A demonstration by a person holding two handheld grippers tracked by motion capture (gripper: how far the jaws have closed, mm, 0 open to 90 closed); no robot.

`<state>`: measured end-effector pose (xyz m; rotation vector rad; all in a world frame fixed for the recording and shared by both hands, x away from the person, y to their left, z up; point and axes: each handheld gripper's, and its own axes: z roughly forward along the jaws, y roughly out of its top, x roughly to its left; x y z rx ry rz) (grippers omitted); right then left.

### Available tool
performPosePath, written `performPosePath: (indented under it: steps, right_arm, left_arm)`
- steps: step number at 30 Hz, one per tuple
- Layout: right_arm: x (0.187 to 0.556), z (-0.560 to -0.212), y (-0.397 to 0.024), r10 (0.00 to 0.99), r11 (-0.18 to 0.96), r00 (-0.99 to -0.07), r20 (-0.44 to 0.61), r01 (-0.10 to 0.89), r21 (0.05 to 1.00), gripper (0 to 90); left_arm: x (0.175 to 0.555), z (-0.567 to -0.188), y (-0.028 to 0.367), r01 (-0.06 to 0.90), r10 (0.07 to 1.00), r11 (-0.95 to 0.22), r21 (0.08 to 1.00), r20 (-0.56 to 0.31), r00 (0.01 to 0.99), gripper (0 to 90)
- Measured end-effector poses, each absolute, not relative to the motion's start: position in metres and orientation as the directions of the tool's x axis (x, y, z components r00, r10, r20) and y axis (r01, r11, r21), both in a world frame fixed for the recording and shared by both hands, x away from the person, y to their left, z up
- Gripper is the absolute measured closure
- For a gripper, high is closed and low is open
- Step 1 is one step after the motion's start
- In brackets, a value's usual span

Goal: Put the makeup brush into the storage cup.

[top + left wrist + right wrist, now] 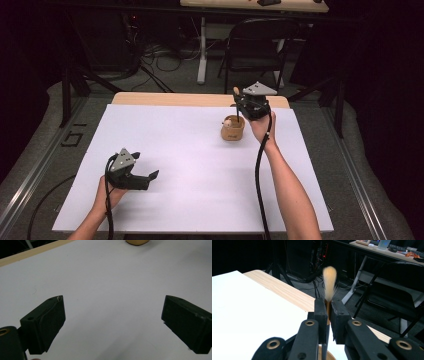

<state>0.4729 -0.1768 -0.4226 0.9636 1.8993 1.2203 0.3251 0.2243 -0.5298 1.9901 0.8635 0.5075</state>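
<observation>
Brush clamped upright over the cup

Brush (329, 281) sits pinched between the right gripper's (327, 312) two black jaws, which are shut on its thin handle just below the bristles. Its tuft is soft, pale tan and rounded at the top (slightly blurred in the right gripper view), and it points up past the jaw tips. In the high view the dark handle runs down from the gripper into a small cup (233, 129), tan and round-cornered, with something pale inside that is too small to make out. One brush and one cup are in sight. The cup stands on a smooth white sheet (190, 165) covering most of a light wood table (170, 99), whose grain shows along the far edge.

Well apart, near the front left of the sheet, the left gripper (112, 322) rests low with its two blocky matte jaws spread wide, nothing between them.
</observation>
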Motion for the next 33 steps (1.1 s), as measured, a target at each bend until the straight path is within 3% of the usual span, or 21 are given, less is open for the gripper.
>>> performPosePath:
  steps: [14,15,16,20,21,28,33]
  right_arm:
    - [0.475,-0.429,-0.174,0.843,0.324,-0.511,-0.169,0.229,0.918,83.6]
    - [0.474,-0.429,-0.173,0.839,0.333,-0.513,-0.179,0.226,0.915,80.8]
    - [0.473,-0.429,-0.174,0.836,0.325,-0.523,-0.165,0.23,0.917,66.7]
    - [0.47,-0.428,-0.176,0.821,0.328,-0.554,-0.141,0.255,0.909,29.7]
    - [0.469,-0.428,-0.176,0.82,0.329,-0.555,-0.138,0.261,0.908,24.0]
    - [0.454,-0.429,-0.182,0.782,0.33,-0.613,-0.112,0.254,0.909,6.6]
    - [0.441,-0.433,-0.185,0.762,0.334,-0.639,-0.105,0.248,0.909,1.6]
  left_arm:
    - [0.325,-0.53,0.224,0.38,0.737,-0.37,0.848,0.019,0.675,5.4]
    - [0.325,-0.53,0.225,0.377,0.736,-0.372,0.848,0.023,0.676,5.4]
    - [0.325,-0.53,0.225,0.377,0.737,-0.375,0.847,0.026,0.676,5.7]
    - [0.325,-0.53,0.225,0.376,0.737,-0.374,0.848,0.026,0.675,5.6]
    - [0.325,-0.53,0.225,0.376,0.737,-0.373,0.848,0.025,0.675,5.6]
    - [0.323,-0.528,0.226,0.361,0.733,-0.374,0.854,0.034,0.679,5.2]
    - [0.323,-0.527,0.225,0.359,0.728,-0.378,0.853,0.034,0.684,4.6]
